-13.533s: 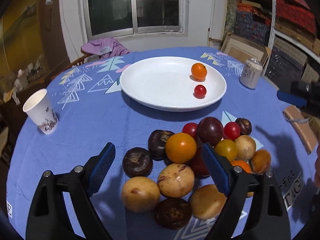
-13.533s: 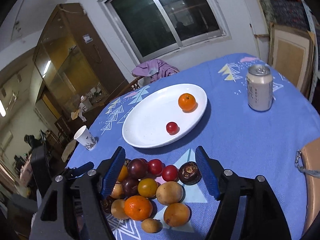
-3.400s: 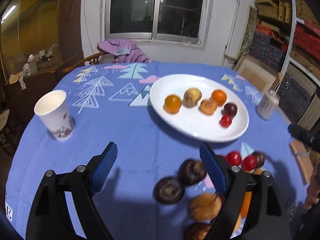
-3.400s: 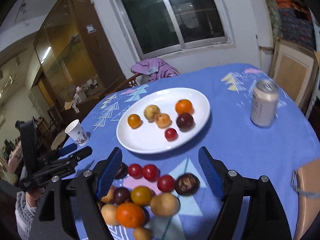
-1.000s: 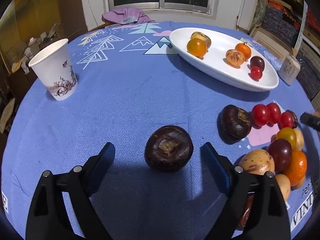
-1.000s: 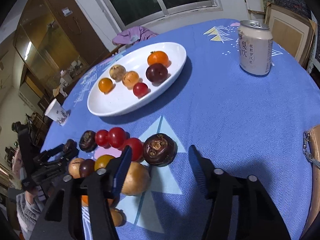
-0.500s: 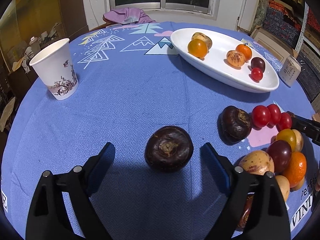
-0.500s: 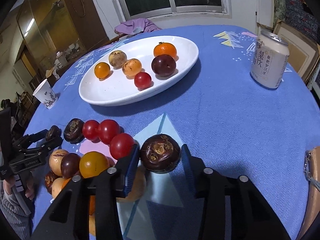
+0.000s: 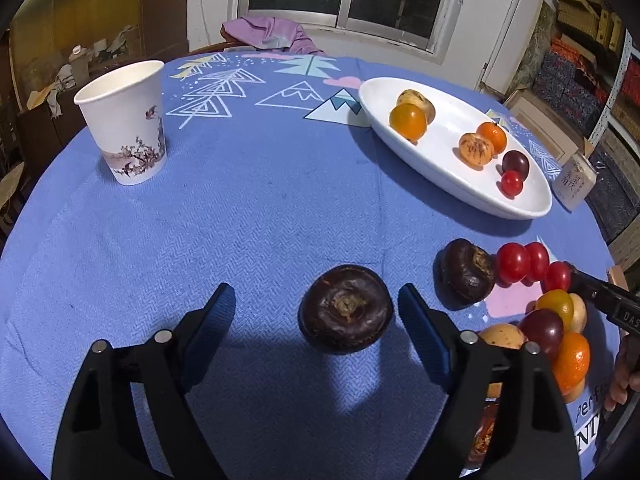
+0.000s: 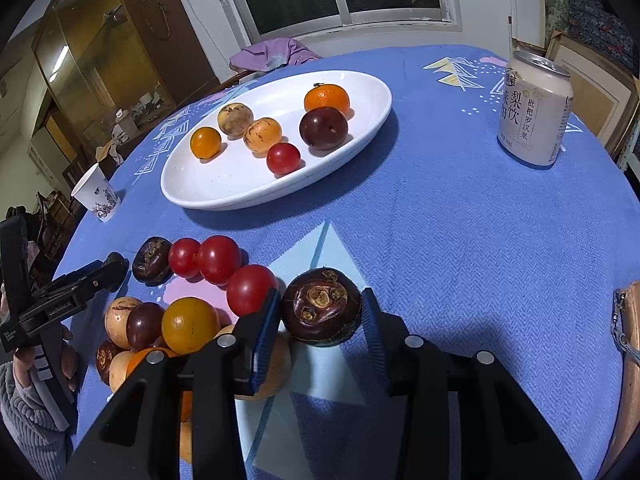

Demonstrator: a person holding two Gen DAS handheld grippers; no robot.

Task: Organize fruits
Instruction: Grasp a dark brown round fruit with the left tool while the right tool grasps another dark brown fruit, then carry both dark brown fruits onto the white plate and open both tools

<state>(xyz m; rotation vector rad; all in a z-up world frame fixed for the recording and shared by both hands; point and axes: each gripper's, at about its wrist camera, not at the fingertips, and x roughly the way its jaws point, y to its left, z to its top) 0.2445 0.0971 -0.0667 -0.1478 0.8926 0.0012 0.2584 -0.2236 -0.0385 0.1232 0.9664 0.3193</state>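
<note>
A white plate (image 10: 224, 188) holds several fruits; it also shows in the left wrist view (image 9: 448, 168). My right gripper (image 10: 320, 320) has its blue pads against a dark brown fruit (image 10: 321, 306) that rests on the cloth. A pile of loose fruits (image 10: 192, 304) lies to its left. My left gripper (image 9: 316, 316) is open, its pads apart on either side of another dark brown fruit (image 9: 345, 309) on the cloth, not touching it. A third dark fruit (image 9: 466, 270) lies right of it beside red tomatoes (image 9: 524, 260).
A paper cup (image 9: 124, 120) stands at the left of the blue tablecloth (image 9: 240, 208). A drink can (image 10: 534, 108) stands at the far right. A brown leather item (image 10: 630, 344) lies at the right table edge. A chair with purple cloth (image 9: 268, 34) is beyond the table.
My right gripper's jaws have narrowed from wide open onto the dark brown fruit. My left gripper has stayed open around its dark fruit, barely moving.
</note>
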